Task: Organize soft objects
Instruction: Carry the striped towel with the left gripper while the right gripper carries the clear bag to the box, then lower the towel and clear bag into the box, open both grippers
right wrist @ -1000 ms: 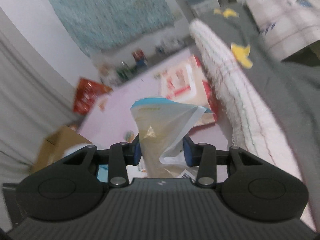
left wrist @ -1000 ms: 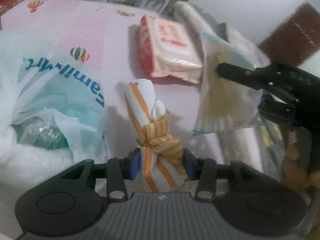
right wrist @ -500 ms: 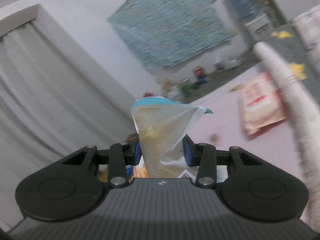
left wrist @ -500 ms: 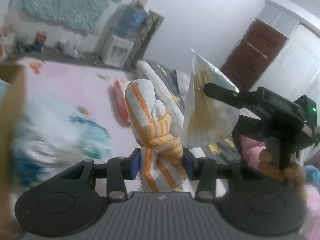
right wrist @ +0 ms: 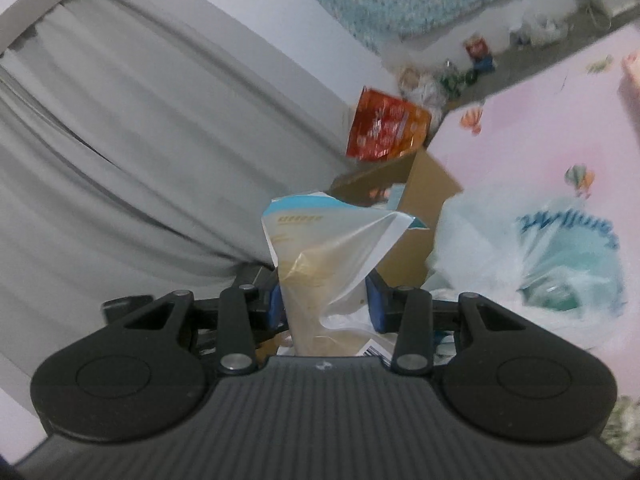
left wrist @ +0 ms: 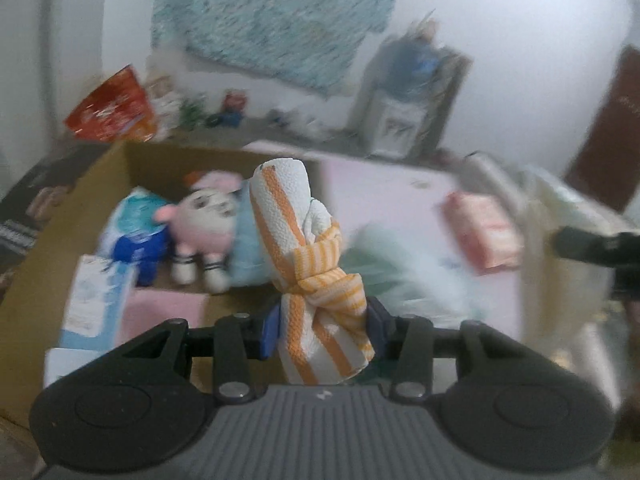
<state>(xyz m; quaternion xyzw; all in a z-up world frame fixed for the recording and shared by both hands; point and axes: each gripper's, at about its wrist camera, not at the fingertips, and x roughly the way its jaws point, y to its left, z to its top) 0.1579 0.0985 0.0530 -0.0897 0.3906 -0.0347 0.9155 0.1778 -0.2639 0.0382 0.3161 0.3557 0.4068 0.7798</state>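
My left gripper (left wrist: 324, 326) is shut on a knotted white towel with orange stripes (left wrist: 304, 264), held upright in the air. Beyond it stands an open cardboard box (left wrist: 108, 160) holding a pink plush toy (left wrist: 204, 216), a blue and white soft pack (left wrist: 132, 220) and a white carton (left wrist: 96, 296). My right gripper (right wrist: 326, 306) is shut on a crumpled beige and blue plastic pouch (right wrist: 320, 248). The same cardboard box (right wrist: 424, 184) lies ahead of it. The right gripper's dark finger (left wrist: 588, 246) shows at the right edge of the left wrist view.
A white plastic shopping bag (right wrist: 532, 252) with blue lettering lies on the pink sheet (right wrist: 540, 120) beside the box. A pink wipes pack (left wrist: 484, 228) rests farther right. A red snack bag (left wrist: 110, 108) leans by the grey curtain (right wrist: 140, 140). A water dispenser (left wrist: 408, 108) stands at the wall.
Both grippers have swung left and upward with their loads. The view went from the pink sheet and wipes pack to the cardboard box and curtain. Both grips are unchanged.
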